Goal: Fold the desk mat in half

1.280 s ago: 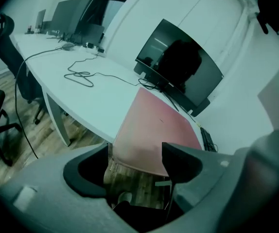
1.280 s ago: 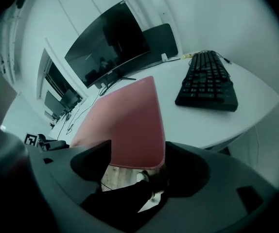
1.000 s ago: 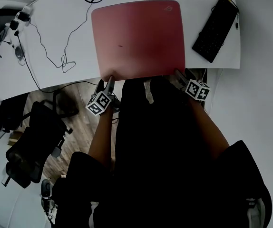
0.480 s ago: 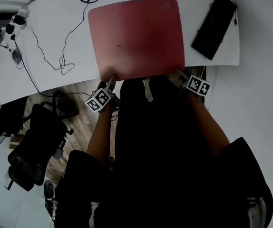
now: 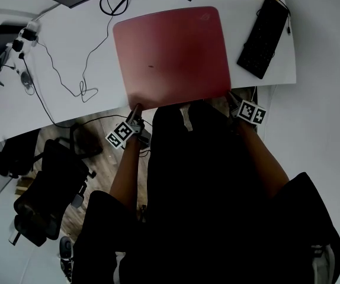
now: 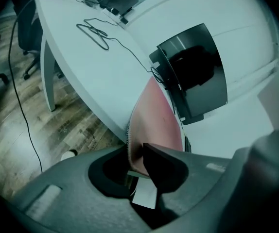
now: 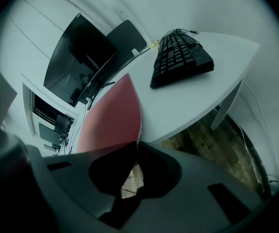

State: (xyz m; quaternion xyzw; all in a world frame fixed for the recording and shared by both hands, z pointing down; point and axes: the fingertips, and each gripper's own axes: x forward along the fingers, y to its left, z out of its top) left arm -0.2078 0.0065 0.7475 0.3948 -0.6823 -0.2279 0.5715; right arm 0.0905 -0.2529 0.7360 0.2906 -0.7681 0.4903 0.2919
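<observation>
Mat (image 5: pixel 170 55): one, red, lying flat on the white desk (image 5: pixel 69 46), near edge sitting at the desk's near rim, in front of the person.

Left claw (image 5: pixel 135 112) is pinching the near-left corner. Right claw (image 5: pixel 232 96) is pinching the near-right corner. Both pairs of jaws have just been closing, each with the mat's edge between them, and the pads are now pressing on it.

Risks, as I am judging them:
- Right claw seems to be biting only the very rim, so the corner may be slipping out once lifted.
- One claw rising ahead of the other would be skewing the fold, leaving the corners mismatched.
- Carried far-ward, the flap may be brushing the cables (image 5: pixel 81 87) near the mat's far-left edge or nudging the keyboard (image 5: pixel 263 37), lying near the right edge but apart from it.

Count: one mat, two claws, one keyboard, one desk. Cables are several and too tangled to number.
</observation>
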